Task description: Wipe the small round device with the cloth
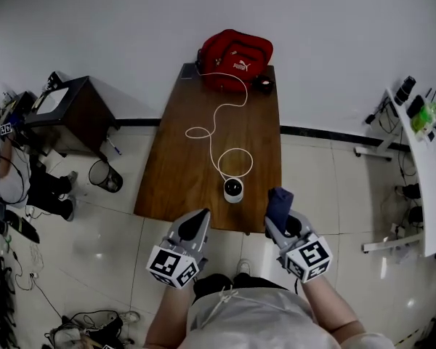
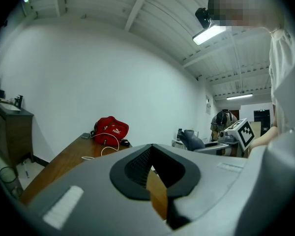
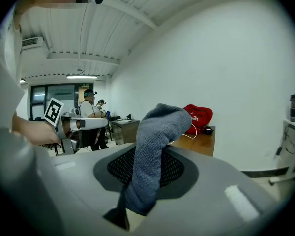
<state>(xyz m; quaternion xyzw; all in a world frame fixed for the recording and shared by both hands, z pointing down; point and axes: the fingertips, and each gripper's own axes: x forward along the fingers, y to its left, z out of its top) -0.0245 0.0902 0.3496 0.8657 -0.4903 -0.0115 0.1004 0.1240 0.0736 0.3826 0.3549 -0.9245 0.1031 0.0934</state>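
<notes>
The small round device point(image 1: 233, 190), white with a dark top, stands on the wooden table point(image 1: 174, 173) close to its near edge. My left gripper point(image 1: 197, 220) hovers just off that edge, to the device's near left; its jaws are shut with nothing between them point(image 2: 155, 176). To the device's right, my right gripper point(image 1: 282, 213) is shut on a grey-blue cloth point(image 1: 279, 201), which stands up out of the jaws and folds over at its top point(image 3: 157, 141). Neither gripper touches the device.
A white cable point(image 1: 219, 122) winds from the device to a red bag point(image 1: 235, 55) at the table's far end, beside a small black object point(image 1: 264, 82). A dark cabinet point(image 1: 76, 115) and a wastebasket point(image 1: 105, 175) stand left; a white desk point(image 1: 430, 187) is right.
</notes>
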